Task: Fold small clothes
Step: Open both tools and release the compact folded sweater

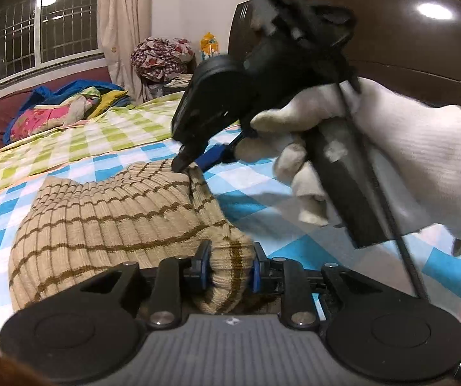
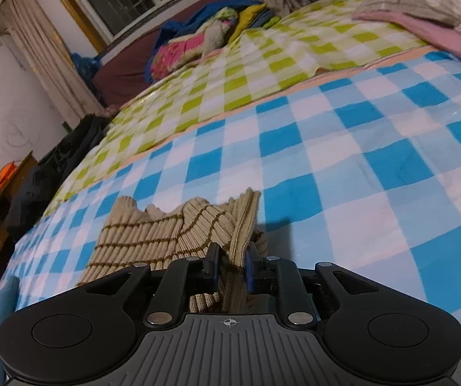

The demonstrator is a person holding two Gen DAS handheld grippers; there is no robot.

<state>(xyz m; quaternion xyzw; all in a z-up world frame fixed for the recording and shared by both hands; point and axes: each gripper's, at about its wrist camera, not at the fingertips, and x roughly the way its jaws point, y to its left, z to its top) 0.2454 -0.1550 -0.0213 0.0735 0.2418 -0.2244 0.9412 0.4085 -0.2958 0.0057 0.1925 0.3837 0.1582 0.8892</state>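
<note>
Slippage worries us: both the left gripper and the right gripper pinch the striped knit garment (bunched, stretchy), so uneven pulling could skew our fold.

one striped knit garment, two grippers

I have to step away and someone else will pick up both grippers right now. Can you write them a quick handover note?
Left gripper: jaws shut on a bunched corner of the beige striped knit garment.
Right gripper: jaws shut on another edge of the same garment; in the left wrist view its tip meets the knit at the far edge, held by a white-gloved hand.
Garment lies on the blue checked bedsheet, partly gathered and rumpled.
Done: both edges gripped.
Left: bring the edges over, lay the fold flat, release.
</note>
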